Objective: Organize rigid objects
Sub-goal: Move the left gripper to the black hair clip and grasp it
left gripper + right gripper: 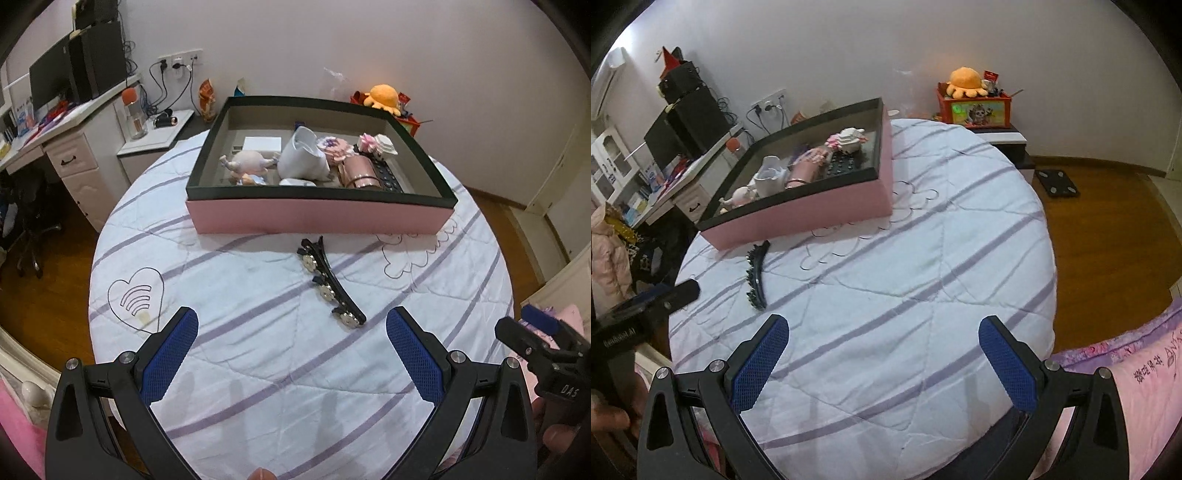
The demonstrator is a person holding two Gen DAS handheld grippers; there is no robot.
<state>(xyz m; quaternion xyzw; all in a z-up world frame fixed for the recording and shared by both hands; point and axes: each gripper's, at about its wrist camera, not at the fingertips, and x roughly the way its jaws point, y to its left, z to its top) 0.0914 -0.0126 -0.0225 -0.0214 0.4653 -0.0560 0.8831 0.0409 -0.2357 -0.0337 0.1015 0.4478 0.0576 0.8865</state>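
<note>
A long black hair clip [330,283] with white flower studs lies on the striped quilt, just in front of the pink box [317,218]. The box has a dark rim and holds a white mug [304,157], a small doll [247,162], a pink case [360,171] and flower pieces. My left gripper [291,325] hangs open over the quilt, the clip a little beyond its fingertips. My right gripper [883,332] is open and empty over bare quilt; the hair clip [756,275] and the box [798,218] lie to its upper left.
The round quilted table [258,369] drops off to wood floor on all sides. A desk with a monitor [51,79] stands at left. A red toy box with an orange plush [973,107] sits by the wall. A black scale [1057,183] lies on the floor.
</note>
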